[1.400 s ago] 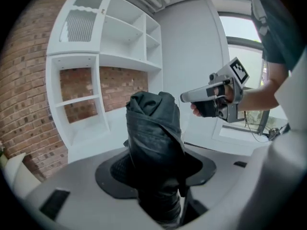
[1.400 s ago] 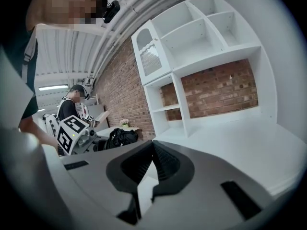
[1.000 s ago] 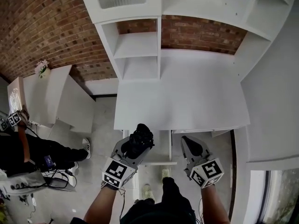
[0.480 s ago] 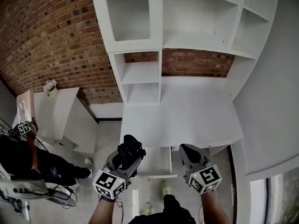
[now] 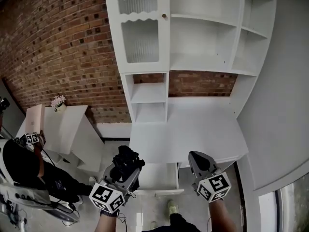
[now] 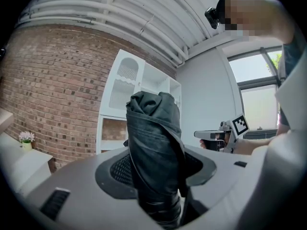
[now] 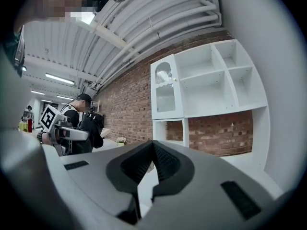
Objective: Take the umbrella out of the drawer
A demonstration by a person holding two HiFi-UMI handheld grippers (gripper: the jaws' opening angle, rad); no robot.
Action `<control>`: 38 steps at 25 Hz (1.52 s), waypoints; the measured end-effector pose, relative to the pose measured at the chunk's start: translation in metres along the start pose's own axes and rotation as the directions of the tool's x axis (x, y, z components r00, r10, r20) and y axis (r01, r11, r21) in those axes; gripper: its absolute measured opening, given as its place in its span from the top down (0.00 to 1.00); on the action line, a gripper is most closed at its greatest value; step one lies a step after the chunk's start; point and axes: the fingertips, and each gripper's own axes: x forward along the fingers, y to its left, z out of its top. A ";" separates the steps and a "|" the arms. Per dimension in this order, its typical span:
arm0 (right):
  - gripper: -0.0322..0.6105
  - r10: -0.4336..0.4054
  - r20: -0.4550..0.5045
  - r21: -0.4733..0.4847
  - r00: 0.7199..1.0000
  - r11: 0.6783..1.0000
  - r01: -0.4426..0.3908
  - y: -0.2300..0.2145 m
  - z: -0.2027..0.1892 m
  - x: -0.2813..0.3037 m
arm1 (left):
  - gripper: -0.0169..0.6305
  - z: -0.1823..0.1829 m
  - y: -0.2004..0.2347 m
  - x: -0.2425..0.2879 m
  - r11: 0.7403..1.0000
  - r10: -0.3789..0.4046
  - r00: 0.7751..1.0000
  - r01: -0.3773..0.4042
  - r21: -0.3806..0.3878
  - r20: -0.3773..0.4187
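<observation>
Left gripper view: left gripper [image 6: 158, 169] jaws pinch the folded black umbrella [image 6: 153, 128] low on its body. It's held in the air, out of the open drawer [image 5: 155, 177] in front of the desk [image 5: 188, 129]. Likely risk: slick fabric slides, or the long free end levers out of the pads on a fast wrist swing. Right gripper [image 7: 152, 152] is empty with jaws pressed together; both hands sit roughly level, side by side, pointing at the white shelving unit [image 5: 193, 42].
</observation>
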 end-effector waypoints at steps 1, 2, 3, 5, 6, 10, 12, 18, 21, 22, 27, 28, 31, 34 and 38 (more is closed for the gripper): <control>0.94 -0.004 0.005 -0.003 1.000 1.000 0.004 0.001 0.005 -0.001 | 0.60 0.005 -0.001 -0.003 1.000 0.000 1.000 0.000 0.007 0.008; 0.94 -0.007 0.011 -0.007 1.000 1.000 0.007 0.001 0.009 -0.002 | 0.60 0.011 -0.002 -0.006 1.000 0.000 1.000 0.000 0.012 0.016; 0.94 -0.009 0.019 -0.010 1.000 1.000 0.009 0.002 0.014 -0.003 | 0.60 0.016 -0.003 -0.008 1.000 0.000 1.000 0.000 0.015 0.026; 0.94 -0.012 0.033 -0.014 0.999 1.000 0.012 0.005 0.023 -0.006 | 0.60 0.025 -0.006 -0.013 1.000 -0.001 0.999 0.000 0.017 0.044; 0.94 -0.011 0.037 -0.017 0.999 1.000 0.012 0.006 0.027 -0.007 | 0.60 0.028 -0.008 -0.016 1.000 -0.001 0.999 0.000 0.018 0.051; 0.94 -0.010 0.053 -0.026 0.999 1.000 0.011 0.013 0.036 -0.011 | 0.60 0.037 -0.012 -0.023 1.000 -0.004 0.998 0.002 0.028 0.067; 0.94 -0.010 0.059 -0.031 0.998 0.999 0.011 0.016 0.039 -0.011 | 0.60 0.041 -0.011 -0.026 1.000 -0.002 0.997 0.000 0.030 0.075; 0.94 -0.017 0.059 -0.050 0.998 0.999 0.020 0.022 0.042 -0.014 | 0.60 0.046 -0.011 -0.033 0.999 -0.003 0.995 -0.001 0.033 0.095; 0.95 -0.019 0.065 -0.052 0.998 0.998 0.023 0.025 0.047 -0.015 | 0.60 0.049 -0.011 -0.035 0.999 -0.005 0.995 0.002 0.036 0.098; 0.94 -0.019 0.067 -0.054 0.998 0.998 0.022 0.026 0.048 -0.014 | 0.60 0.050 -0.010 -0.035 0.999 -0.004 0.995 0.000 0.036 0.102; 0.95 -0.012 0.065 -0.065 0.998 0.998 0.016 0.031 0.046 -0.013 | 0.60 0.049 -0.008 -0.039 0.999 0.002 0.994 -0.005 0.032 0.112; 0.95 -0.012 0.064 -0.065 0.998 0.998 0.016 0.031 0.046 -0.013 | 0.60 0.049 -0.007 -0.040 1.000 0.002 0.994 -0.005 0.031 0.113; 0.95 -0.011 0.062 -0.066 0.998 0.998 0.015 0.033 0.046 -0.012 | 0.60 0.050 -0.006 -0.040 1.000 0.002 0.993 -0.005 0.029 0.115; 0.95 -0.010 0.062 -0.070 0.998 0.997 0.014 0.033 0.047 -0.011 | 0.60 0.050 -0.005 -0.040 1.000 0.001 0.993 -0.005 0.029 0.117; 0.94 -0.011 0.061 -0.070 0.998 0.997 0.015 0.033 0.046 -0.011 | 0.60 0.050 -0.006 -0.038 1.000 -0.001 0.993 -0.003 0.030 0.115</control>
